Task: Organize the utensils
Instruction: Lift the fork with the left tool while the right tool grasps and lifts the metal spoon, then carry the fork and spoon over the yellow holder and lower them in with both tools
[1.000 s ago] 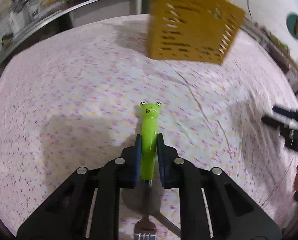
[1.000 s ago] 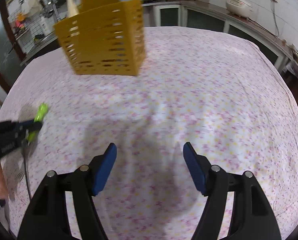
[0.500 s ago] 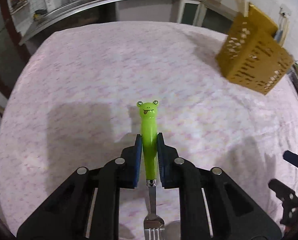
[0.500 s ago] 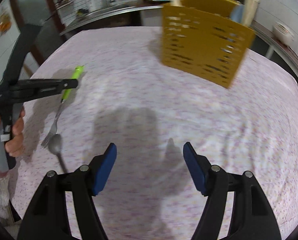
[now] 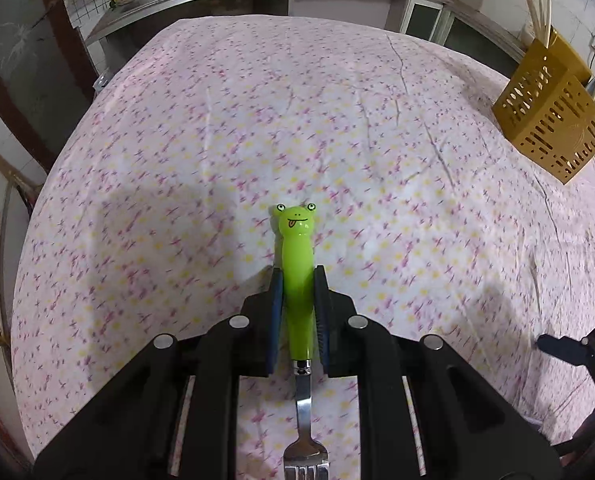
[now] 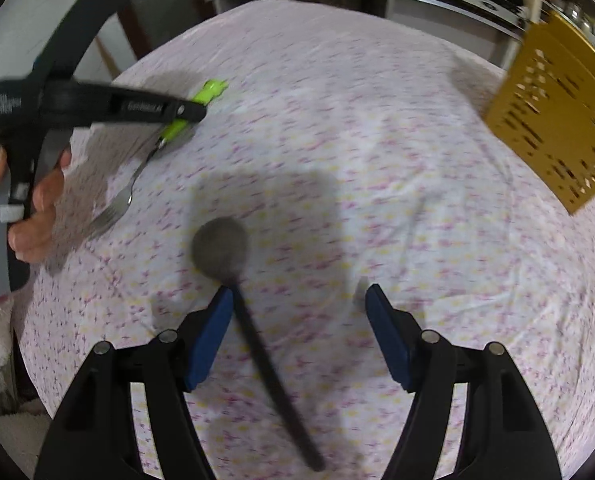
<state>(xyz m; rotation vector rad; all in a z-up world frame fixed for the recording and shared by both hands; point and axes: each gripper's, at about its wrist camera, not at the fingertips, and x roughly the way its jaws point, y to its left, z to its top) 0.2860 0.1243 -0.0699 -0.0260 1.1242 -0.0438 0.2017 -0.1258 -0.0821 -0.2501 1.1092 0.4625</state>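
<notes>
Floral cloth (image 5: 225, 128) covers the table; the left gripper (image 5: 298, 300) pinches a frog-handled fork (image 5: 296, 276) by its green handle. Under the right gripper's (image 6: 297, 320) spread jaws a dark spoon (image 6: 233, 264) lies beside the left pad. Gripper lettering is blurred, unreadable.

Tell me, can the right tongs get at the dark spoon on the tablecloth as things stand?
Probably yes: the right tongs are open and empty, and the spoon lies bare on the tablecloth beneath them, with nothing over it.
</notes>
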